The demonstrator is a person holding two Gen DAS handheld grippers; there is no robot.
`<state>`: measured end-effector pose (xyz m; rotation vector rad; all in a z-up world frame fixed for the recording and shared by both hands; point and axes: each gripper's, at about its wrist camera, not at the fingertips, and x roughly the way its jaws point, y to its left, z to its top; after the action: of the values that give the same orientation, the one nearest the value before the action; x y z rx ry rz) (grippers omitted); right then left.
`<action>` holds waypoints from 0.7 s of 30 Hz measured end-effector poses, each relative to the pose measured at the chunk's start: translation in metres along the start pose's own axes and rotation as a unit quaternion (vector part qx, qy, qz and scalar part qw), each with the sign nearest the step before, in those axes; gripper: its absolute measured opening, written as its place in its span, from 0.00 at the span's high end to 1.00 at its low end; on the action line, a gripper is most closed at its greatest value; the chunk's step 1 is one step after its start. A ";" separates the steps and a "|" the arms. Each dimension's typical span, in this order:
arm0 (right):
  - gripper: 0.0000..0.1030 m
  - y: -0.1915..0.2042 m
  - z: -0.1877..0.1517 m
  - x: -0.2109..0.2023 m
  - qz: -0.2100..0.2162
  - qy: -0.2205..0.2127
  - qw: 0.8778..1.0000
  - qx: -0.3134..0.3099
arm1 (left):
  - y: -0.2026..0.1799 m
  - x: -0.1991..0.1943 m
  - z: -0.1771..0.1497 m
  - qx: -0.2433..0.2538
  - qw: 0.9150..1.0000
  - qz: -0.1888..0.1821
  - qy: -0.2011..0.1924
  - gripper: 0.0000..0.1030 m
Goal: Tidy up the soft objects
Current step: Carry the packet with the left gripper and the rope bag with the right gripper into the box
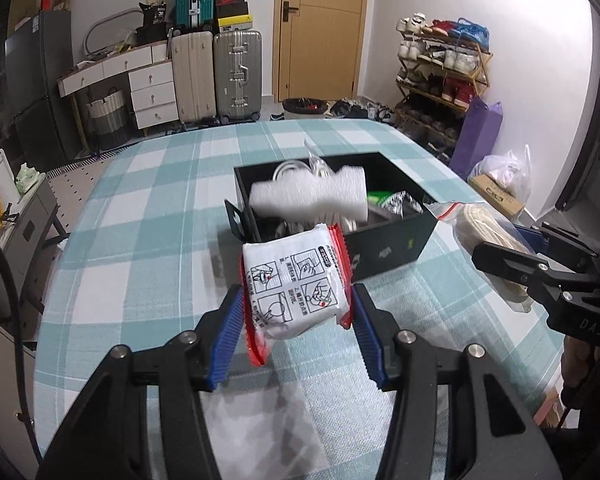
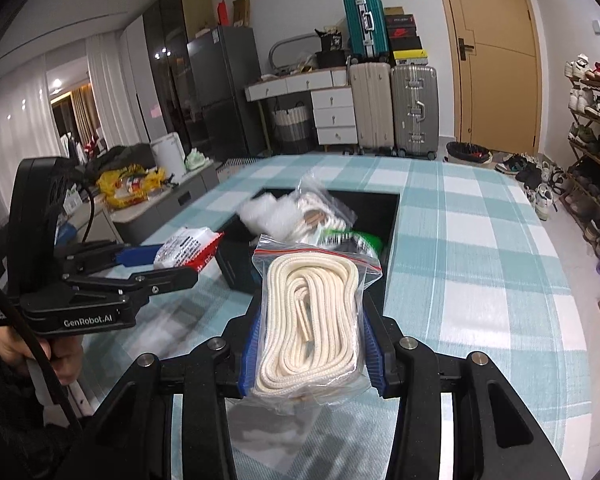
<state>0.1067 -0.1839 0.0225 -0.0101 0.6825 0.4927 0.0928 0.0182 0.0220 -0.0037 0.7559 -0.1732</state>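
Left tool (image 1: 297,312): closed on a white packet with red edges (image 1: 295,284), held above the checked bench (image 1: 139,240), near the black box (image 1: 388,248). Right tool (image 2: 310,344): clamped on a clear zip bag of cream cord (image 2: 312,316), likewise raised. Box, mid-bench, holds white foam (image 1: 312,196) and other soft items.
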 end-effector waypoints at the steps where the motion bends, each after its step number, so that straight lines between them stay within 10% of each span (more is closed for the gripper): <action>1: 0.58 0.000 0.002 0.000 0.000 -0.004 1.000 0.002 | 0.001 0.000 0.002 -0.001 1.000 0.001 -0.003 0.50; 21: 0.58 -0.012 0.038 0.025 0.002 -0.026 0.999 0.044 | 0.004 0.014 0.040 -0.009 1.000 0.004 -0.028 0.50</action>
<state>0.1513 -0.1777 0.0353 0.0861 0.6525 0.4645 0.1301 0.0178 0.0415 -0.0235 0.7022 -0.1583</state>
